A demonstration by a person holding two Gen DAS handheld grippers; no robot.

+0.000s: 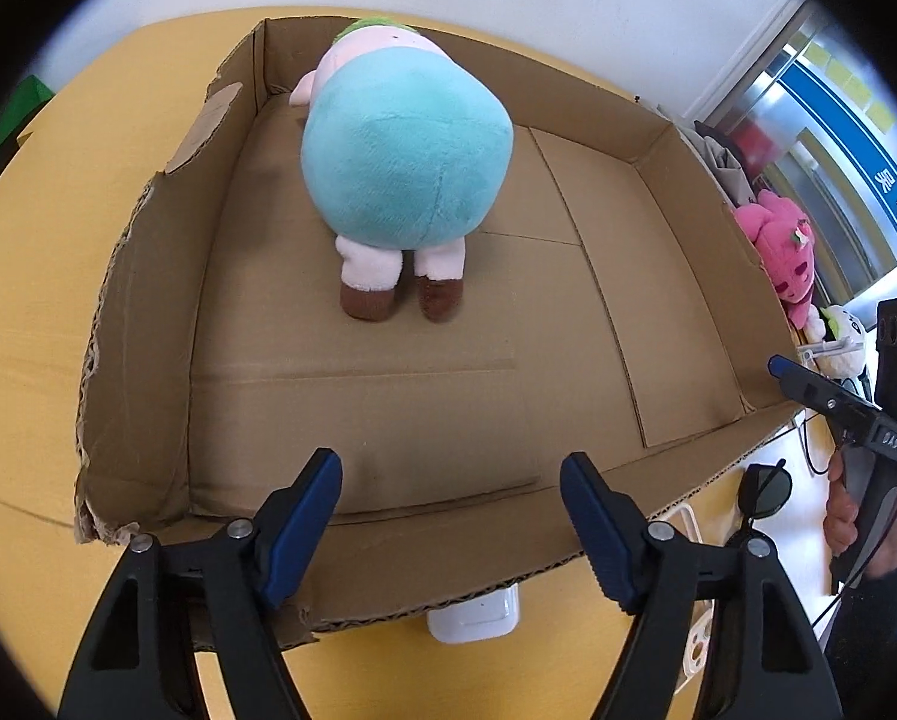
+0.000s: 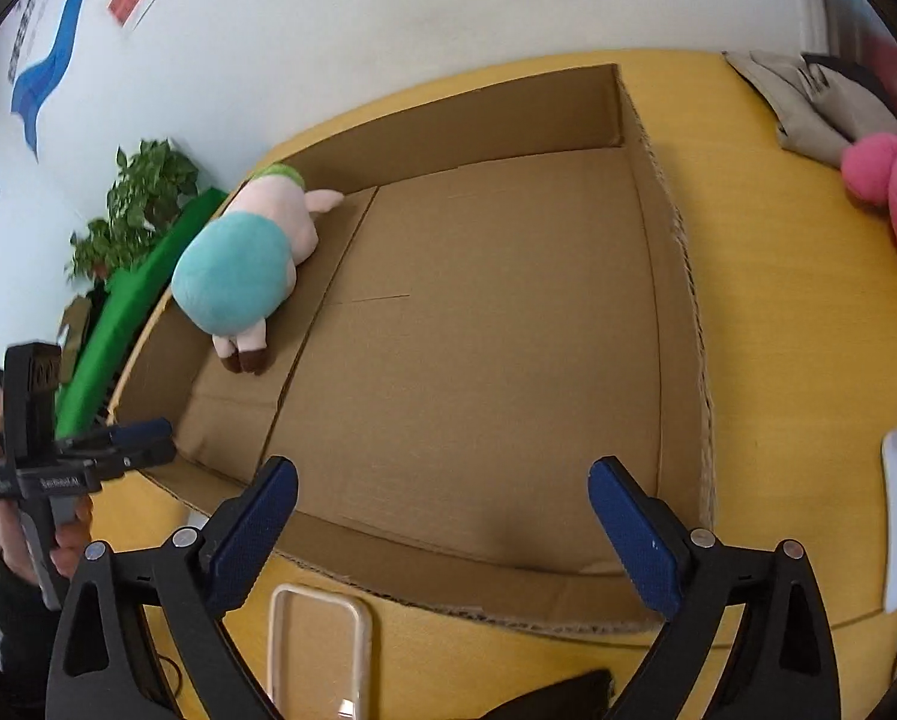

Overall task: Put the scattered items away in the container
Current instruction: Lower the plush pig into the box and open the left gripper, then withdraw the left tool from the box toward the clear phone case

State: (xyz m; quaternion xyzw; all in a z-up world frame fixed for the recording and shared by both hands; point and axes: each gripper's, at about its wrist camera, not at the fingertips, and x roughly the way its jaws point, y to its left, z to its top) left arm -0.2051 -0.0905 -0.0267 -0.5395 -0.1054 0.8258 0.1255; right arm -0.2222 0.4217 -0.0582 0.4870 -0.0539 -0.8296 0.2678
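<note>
Left wrist view: our turquoise plush [image 1: 406, 162] is already lying in the cardboard box [image 1: 148, 300], both grippers empty.

We see the left gripper [image 1: 451, 516] at the bottom of that frame with jaws apart and nothing between them, hanging over the box's near wall. At the right edge, outside the box, sit a pink plush [image 1: 787, 252] and sunglasses [image 1: 763, 489]. From the right wrist view, our right gripper [image 2: 442, 531] is spread wide and empty over the near wall too, with a phone case [image 2: 319, 642] on the yellow table [image 2: 778, 360] at bottom left.
</note>
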